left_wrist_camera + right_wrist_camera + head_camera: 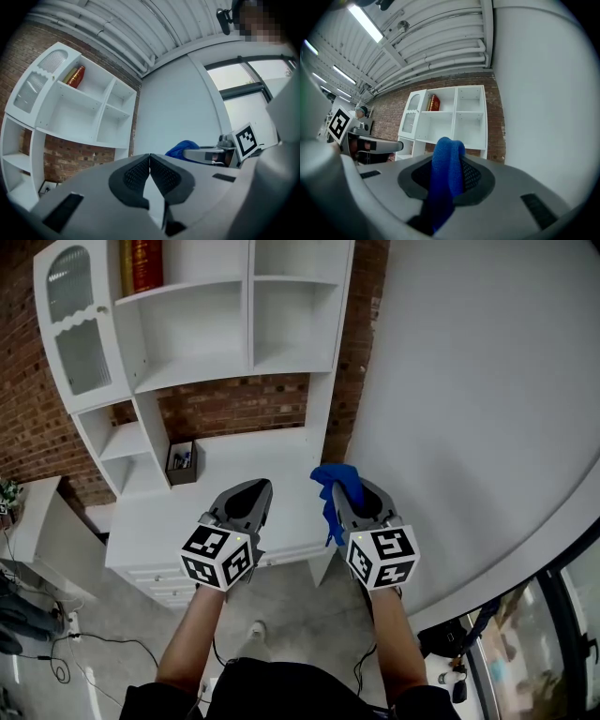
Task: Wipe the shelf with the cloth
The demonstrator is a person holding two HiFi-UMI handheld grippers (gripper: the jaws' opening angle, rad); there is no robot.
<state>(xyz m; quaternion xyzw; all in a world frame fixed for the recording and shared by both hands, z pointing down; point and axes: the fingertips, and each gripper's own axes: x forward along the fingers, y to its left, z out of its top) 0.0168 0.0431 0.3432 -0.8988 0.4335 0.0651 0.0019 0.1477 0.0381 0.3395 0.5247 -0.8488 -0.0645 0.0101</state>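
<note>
The right gripper [449, 159] has its jaws pressed onto a blue woven cloth [445, 180], which bulges out past the tips and hangs down between them. The left gripper [150, 158] holds nothing, and its jaws meet at the tips. It is near the right one and level with it. A white wooden shelf unit [220, 352] stands ahead of both grippers, apart from them, against a red brick wall [234, 404]. A red cylindrical canister [141, 263] sits in an upper compartment, ahead and left of the left gripper.

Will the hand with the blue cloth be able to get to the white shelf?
Probably yes: the right gripper holds the cloth close before the shelf, with nothing seen between them.
</note>
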